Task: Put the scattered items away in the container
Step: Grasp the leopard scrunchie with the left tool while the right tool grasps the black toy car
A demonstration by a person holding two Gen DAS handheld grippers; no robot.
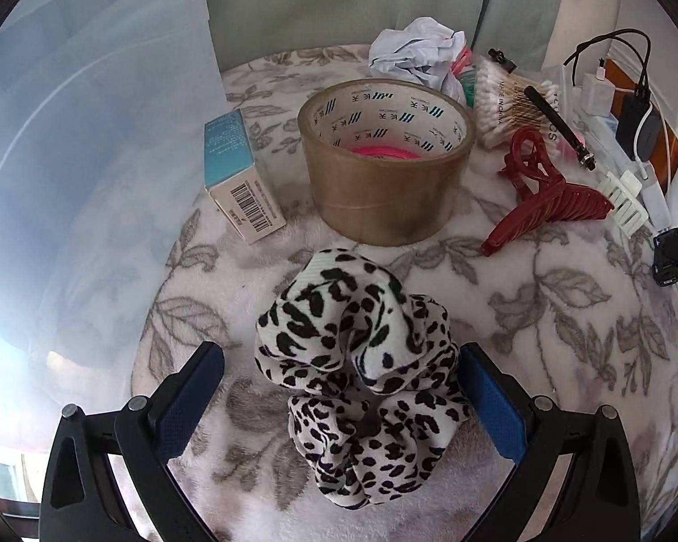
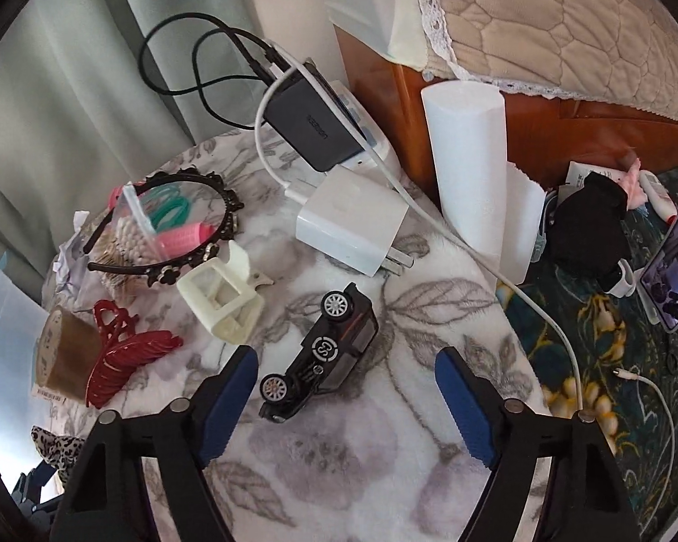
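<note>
1. A white charger plug [image 2: 350,220] is laid on the floral cover [image 2: 384,474], prongs toward the camera.
2. A dark power adapter [image 2: 314,128] with black cables [image 2: 194,67] is seen behind it.
3. A white foam cylinder [image 2: 468,167] is stood upright beside a wooden bed frame [image 2: 565,126].
4. A phone [image 2: 673,271] is propped at the right edge.

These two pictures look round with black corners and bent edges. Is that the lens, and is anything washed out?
Yes, it's the lens. Left wrist view: the clear bin bulges and glares pale blue-white, while the scrunchie stays sharp. Right wrist view: the toy car is crisp, and the bed's edge curves near the rim.
</note>
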